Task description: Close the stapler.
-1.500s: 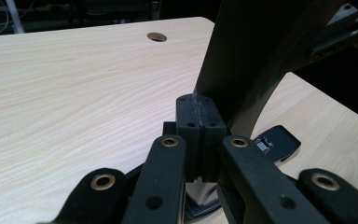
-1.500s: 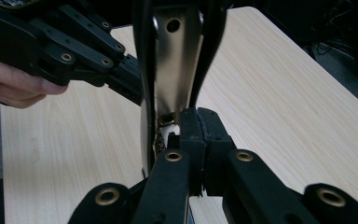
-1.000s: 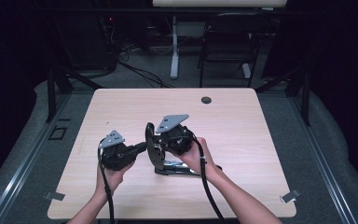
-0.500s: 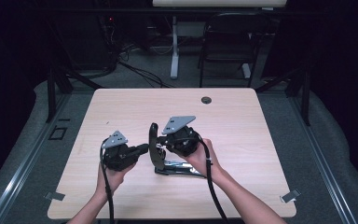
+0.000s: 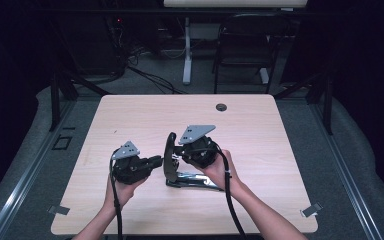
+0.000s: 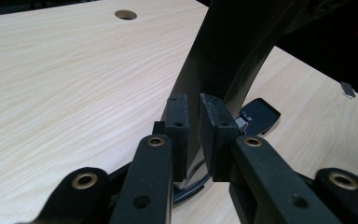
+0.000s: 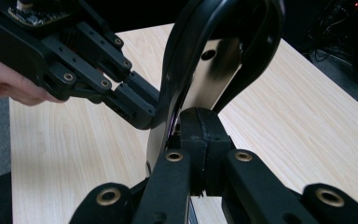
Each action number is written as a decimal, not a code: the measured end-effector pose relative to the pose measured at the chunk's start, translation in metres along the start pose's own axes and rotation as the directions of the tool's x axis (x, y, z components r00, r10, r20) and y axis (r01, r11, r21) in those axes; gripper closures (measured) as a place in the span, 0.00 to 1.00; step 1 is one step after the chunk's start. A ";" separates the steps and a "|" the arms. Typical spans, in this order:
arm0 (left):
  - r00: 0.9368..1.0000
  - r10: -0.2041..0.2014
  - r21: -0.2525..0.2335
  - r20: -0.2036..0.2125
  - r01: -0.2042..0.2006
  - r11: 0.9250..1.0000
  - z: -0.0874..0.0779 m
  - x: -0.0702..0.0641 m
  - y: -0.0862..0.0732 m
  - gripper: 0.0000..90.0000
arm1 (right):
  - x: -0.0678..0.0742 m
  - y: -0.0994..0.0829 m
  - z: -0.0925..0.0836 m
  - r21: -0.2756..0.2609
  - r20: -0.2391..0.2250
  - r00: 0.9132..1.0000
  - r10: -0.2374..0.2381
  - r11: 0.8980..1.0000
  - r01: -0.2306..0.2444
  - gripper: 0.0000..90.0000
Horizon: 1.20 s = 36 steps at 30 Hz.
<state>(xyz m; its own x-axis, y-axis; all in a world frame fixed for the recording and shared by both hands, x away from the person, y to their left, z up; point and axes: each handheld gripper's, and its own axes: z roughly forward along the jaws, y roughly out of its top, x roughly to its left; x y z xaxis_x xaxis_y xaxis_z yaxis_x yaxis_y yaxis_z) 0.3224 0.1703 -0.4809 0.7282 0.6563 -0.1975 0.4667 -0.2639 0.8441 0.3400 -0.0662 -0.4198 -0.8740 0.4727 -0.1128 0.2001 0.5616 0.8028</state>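
Observation:
A stapler-like tool stands at the middle of the wooden table (image 5: 260, 130): a shiny metal base (image 5: 195, 181) with a black curved arm (image 5: 170, 155) raised almost upright. My left gripper (image 5: 159, 161) points at the arm from the left. Its jaws have just been opening, and the pads (image 6: 177, 126) stand a narrow gap apart with the arm's (image 6: 233, 56) edge at their tips. My right gripper (image 5: 177, 156) meets the arm from the right. Its pads (image 7: 214, 140) are pressed together below the arm's silver inner face (image 7: 209, 79). The left gripper's tips (image 7: 142, 116) touch the arm's outer side.
A round cable hole (image 5: 221, 107) sits near the table's far edge. Beyond the table stand a chair (image 5: 242, 45), a desk leg (image 5: 186, 55) and floor cables. Small metal clips lie at the near corners (image 5: 312, 210). A cable trails from each gripper toward the person.
The right gripper and the raised black arm have shifted slightly to the right. The left hand has stayed in place.

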 end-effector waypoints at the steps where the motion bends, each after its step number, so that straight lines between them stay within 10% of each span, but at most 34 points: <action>1: 1.000 -0.005 0.002 -0.003 0.005 1.000 0.000 0.000 0.000 0.87 | -0.001 -0.001 0.000 0.000 0.001 1.000 -0.003 1.000 0.003 1.00; 36: 0.999 -0.031 0.108 -0.038 0.035 0.994 0.010 0.008 -0.003 0.35 | -0.024 -0.063 -0.032 -0.014 0.015 0.992 0.125 0.992 -0.125 1.00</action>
<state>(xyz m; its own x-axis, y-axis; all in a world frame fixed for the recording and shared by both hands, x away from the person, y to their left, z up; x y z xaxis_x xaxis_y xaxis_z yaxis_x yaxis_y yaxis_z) 0.3316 0.1693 -0.4900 0.6935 0.6909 -0.2044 0.5436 -0.3156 0.7777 0.3343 -0.1344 -0.4487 -0.8354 0.5493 -0.0205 0.3013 0.4888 0.8187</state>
